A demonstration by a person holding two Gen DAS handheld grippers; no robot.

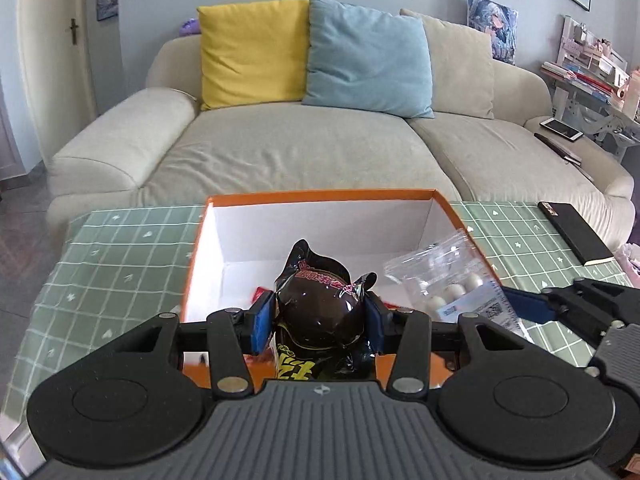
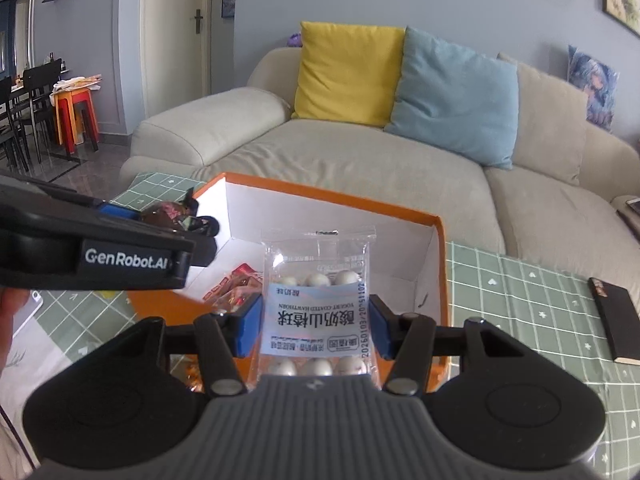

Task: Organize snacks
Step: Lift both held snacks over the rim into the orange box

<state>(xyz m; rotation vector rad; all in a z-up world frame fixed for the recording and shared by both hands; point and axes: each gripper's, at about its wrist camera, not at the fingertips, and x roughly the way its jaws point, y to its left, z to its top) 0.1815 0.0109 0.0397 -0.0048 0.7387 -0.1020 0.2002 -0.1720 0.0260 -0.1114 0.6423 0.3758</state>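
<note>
My left tongs (image 1: 318,320) pinch a dark glossy snack packet (image 1: 318,312) at lower centre of the left view, over the orange box (image 1: 320,194) on the worktop (image 1: 120,248). My right tongs (image 2: 314,326) pinch a clear bag of white balls (image 2: 318,300) above the same box, red packets (image 2: 236,286) lying inside at left

Orange box (image 1: 460,216), white inside; green grid worktop (image 1: 120,248); dark brown packet (image 1: 320,312); clear bag (image 2: 318,264), white balls; yellow, blue cushions.

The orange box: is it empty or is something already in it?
Not empty. The orange box has a red packet lying on its white floor.
</note>
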